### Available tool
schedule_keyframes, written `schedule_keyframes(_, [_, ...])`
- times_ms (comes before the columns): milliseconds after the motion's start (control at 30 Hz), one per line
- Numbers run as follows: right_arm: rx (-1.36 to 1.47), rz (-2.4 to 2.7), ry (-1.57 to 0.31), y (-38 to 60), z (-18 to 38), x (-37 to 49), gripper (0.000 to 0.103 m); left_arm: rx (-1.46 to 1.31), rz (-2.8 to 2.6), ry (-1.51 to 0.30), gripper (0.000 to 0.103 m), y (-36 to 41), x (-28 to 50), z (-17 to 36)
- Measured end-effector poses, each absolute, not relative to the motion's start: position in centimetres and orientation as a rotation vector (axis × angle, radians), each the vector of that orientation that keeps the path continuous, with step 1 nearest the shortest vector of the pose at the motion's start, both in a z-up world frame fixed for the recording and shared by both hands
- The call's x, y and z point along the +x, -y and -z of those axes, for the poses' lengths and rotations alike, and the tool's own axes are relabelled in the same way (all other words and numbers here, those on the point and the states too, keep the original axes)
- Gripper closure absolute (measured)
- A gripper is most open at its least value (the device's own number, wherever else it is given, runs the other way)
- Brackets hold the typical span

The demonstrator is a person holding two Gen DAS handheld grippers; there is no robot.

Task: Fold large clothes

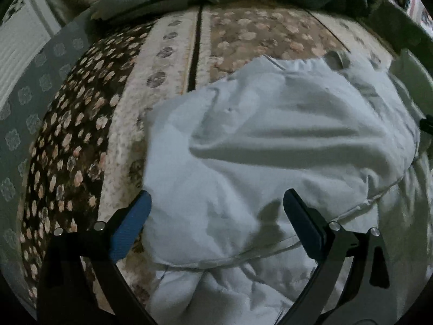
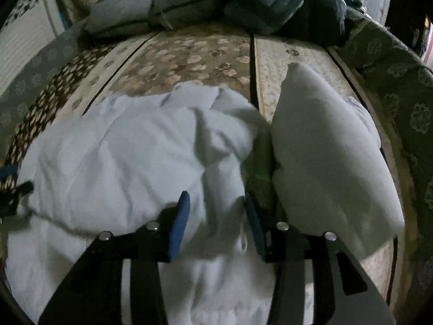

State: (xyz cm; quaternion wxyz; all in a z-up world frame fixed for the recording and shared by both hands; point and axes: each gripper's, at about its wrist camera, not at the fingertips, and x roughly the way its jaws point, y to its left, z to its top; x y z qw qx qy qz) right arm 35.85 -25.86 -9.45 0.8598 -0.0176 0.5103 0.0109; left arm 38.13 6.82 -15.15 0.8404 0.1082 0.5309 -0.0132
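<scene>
Wide floral patchwork bed cover (image 1: 232, 40) fills both views, brown and cream panels with pale blossoms, split by dark seams. At the far edge sits a row of folded grey-blue and dark quilted bedding (image 2: 189, 2). Centre stage, the large pale blue-white crumpled garment (image 1: 270, 146) lies on the cover, bunched into soft ridges, with a lower layer of the same pale cloth spilling toward the cameras. In the right wrist view a plump white pillow-like bundle (image 2: 324, 157) lies just beside the garment's right edge, touching it along a dark crease.

Now the tools. The left gripper (image 1: 216, 205) hangs over the near part of the garment, its 2 blue-padded fingers (image 1: 132, 224) spread wide, cloth visible between them but nothing pinched. The right gripper (image 2: 216, 211) is partly parted; a fold of the pale cloth rises between its 2 blue pads, which stand either side of it without clearly pressing on it.
</scene>
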Motion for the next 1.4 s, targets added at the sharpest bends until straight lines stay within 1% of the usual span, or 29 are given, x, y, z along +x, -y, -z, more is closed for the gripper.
schedule_keyframes(67, [-0.092,-0.018,-1.094,25.3,10.3,35.7,0.060,0.267,0.018,-1.137,0.006,-6.2,38.3,15.9])
schedule_keyframes(133, [-0.164,0.018,-1.164,25.2,13.1,36.2,0.058,0.284,0.016,-1.163,0.005,-5.9,38.7,17.0])
schedule_keyframes(200, [-0.074,0.010,-1.194,26.3,15.1,36.8,0.049,0.284,0.020,-1.167,0.005,-5.9,38.8,17.2])
schedule_keyframes(267, [-0.046,0.026,-1.200,26.6,15.1,37.2,0.049,0.285,0.020,-1.160,0.005,-5.9,38.8,17.0])
schedule_keyframes(367, [-0.104,0.036,-1.174,25.6,13.2,36.5,0.049,0.270,0.015,-1.153,0.006,-6.1,38.7,16.4])
schedule_keyframes(500, [-0.060,0.032,-1.058,26.7,7.5,33.6,0.046,0.198,0.042,-1.132,0.006,-6.6,38.3,14.7])
schedule_keyframes(533, [-0.051,0.045,-1.034,27.3,6.4,33.0,0.043,0.187,0.052,-1.121,0.006,-6.7,38.0,14.3])
schedule_keyframes(600, [-0.023,0.085,-0.972,29.6,3.4,31.6,0.029,0.177,0.065,-1.087,0.005,-6.5,37.7,13.4])
schedule_keyframes(633, [-0.013,0.113,-0.954,30.9,2.4,31.2,0.028,0.177,0.064,-1.077,0.004,-6.5,37.5,13.2])
schedule_keyframes(733, [-0.006,0.224,-0.936,34.8,0.9,31.3,0.028,0.190,0.047,-1.071,0.004,-6.4,37.5,13.4])
schedule_keyframes(867, [0.075,0.299,-0.915,39.5,0.5,31.2,0.028,0.174,0.043,-1.068,0.004,-6.5,37.6,13.4])
schedule_keyframes(967, [0.088,0.333,-0.899,41.8,0.8,31.5,0.028,0.185,0.029,-1.059,0.004,-6.4,37.6,13.5])
schedule_keyframes(1067, [0.141,0.358,-0.897,44.3,2.4,32.9,0.028,0.212,0.000,-1.050,0.004,-6.4,37.7,13.8])
schedule_keyframes(1133, [0.206,0.348,-0.934,46.3,4.3,34.4,0.028,0.206,-0.006,-1.050,0.003,-6.8,37.7,13.7])
schedule_keyframes(1267, [0.216,0.357,-1.005,48.1,7.9,37.7,0.028,0.140,0.011,-1.033,0.003,-7.8,37.6,13.1])
schedule_keyframes(1333, [0.273,0.338,-1.008,48.7,9.0,38.5,0.028,0.129,0.011,-1.004,0.003,-7.9,37.4,13.0])
schedule_keyframes(1400, [0.388,0.302,-1.000,49.8,10.4,39.6,0.028,0.131,0.010,-0.990,0.003,-7.9,37.3,12.8])
